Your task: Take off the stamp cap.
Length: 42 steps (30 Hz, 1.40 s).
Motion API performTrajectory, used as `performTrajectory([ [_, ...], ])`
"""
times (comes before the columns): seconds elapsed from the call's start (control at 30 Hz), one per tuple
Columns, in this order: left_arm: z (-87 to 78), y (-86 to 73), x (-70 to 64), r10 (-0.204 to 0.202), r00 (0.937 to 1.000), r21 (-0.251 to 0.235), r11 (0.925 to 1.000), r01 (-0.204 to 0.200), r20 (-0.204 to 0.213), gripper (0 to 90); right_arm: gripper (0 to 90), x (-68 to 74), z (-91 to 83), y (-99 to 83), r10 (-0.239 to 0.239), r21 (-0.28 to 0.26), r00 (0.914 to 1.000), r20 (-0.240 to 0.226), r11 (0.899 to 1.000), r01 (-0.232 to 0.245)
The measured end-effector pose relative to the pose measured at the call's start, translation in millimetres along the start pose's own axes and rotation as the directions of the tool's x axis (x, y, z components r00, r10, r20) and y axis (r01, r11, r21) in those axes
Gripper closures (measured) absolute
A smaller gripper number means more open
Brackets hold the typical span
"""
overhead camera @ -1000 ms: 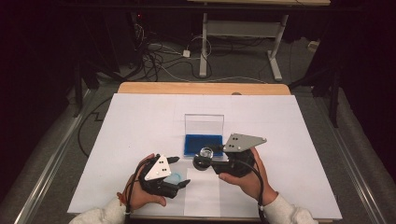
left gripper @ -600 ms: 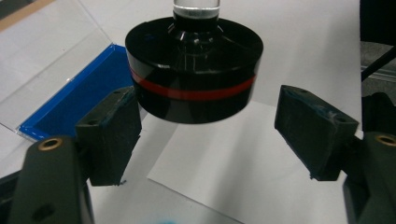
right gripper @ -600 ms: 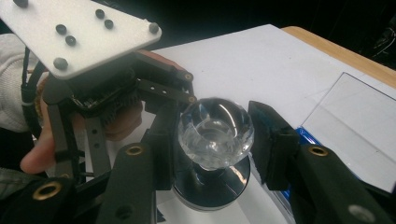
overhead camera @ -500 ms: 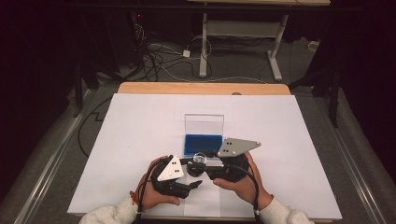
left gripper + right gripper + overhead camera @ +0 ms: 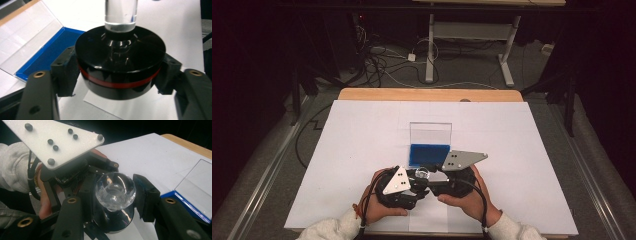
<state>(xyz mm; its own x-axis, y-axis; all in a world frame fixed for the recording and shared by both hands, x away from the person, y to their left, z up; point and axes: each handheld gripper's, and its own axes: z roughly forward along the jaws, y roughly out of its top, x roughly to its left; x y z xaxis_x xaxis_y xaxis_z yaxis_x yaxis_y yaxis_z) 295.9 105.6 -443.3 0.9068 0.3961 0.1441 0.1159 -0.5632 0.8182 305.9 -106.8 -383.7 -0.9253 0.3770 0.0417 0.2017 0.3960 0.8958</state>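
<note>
A round black stamp [image 5: 120,65] with a red band and a clear knob [image 5: 116,190] sits between both grippers near the table's front edge. My left gripper [image 5: 120,75] is shut on the black base, one pad on each side. My right gripper [image 5: 116,193] is shut on the clear knob from the other side. In the high view the two grippers [image 5: 422,181] meet nose to nose around the stamp [image 5: 422,173], held above the white sheet. Just behind them lies an open blue case [image 5: 429,154] with its clear lid [image 5: 430,132] standing up.
A white sheet [image 5: 352,150] covers the table, with a wooden edge [image 5: 427,94] at the far side. Cables and a desk frame [image 5: 472,30] lie on the dark floor beyond. The blue case [image 5: 47,52] lies close to the left of the left gripper's jaws.
The two hands have come together: the left gripper moved right and slightly forward, the right gripper shifted left, and both now grip the stamp between them.
</note>
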Motion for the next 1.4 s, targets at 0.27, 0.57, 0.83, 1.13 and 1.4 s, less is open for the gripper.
performTrajectory([
  [0.27, -0.1, 0.1, 1.0, 0.002, 1.0000, 0.012, 0.9999, -0.002, -0.001, 36.1, 56.8, 0.3, 0.1, -0.7, 0.010, 0.001, 0.9999, 0.001, 1.000, -0.010],
  [0.57, -1.8, 2.1, 1.8, -0.002, 1.0000, 0.014, 0.9999, 0.002, -0.002, 36.5, 56.8, 0.1, -5.4, 1.0, 0.009, -0.025, 0.9999, 0.006, 1.000, -0.009],
  [0.83, -1.5, -4.7, 7.0, -0.011, 0.9999, 0.051, 0.9986, 0.011, -0.005, 36.5, 56.8, -3.0, -12.4, 1.7, 0.005, -0.034, 0.9995, 0.030, 0.999, -0.004],
  [1.13, -9.7, -11.4, 15.4, -0.012, 0.9998, 0.072, 0.9973, 0.013, -0.018, 36.5, 56.8, -11.3, -22.2, 0.1, -0.015, -0.022, 0.9960, 0.088, 1.000, 0.017],
  [1.4, -22.2, -21.1, 27.7, -0.029, 0.9984, 0.078, 0.9964, 0.033, -0.047, 36.5, 56.8, -16.9, -28.4, -3.2, -0.028, 0.007, 0.9924, 0.120, 1.000, 0.027],
])
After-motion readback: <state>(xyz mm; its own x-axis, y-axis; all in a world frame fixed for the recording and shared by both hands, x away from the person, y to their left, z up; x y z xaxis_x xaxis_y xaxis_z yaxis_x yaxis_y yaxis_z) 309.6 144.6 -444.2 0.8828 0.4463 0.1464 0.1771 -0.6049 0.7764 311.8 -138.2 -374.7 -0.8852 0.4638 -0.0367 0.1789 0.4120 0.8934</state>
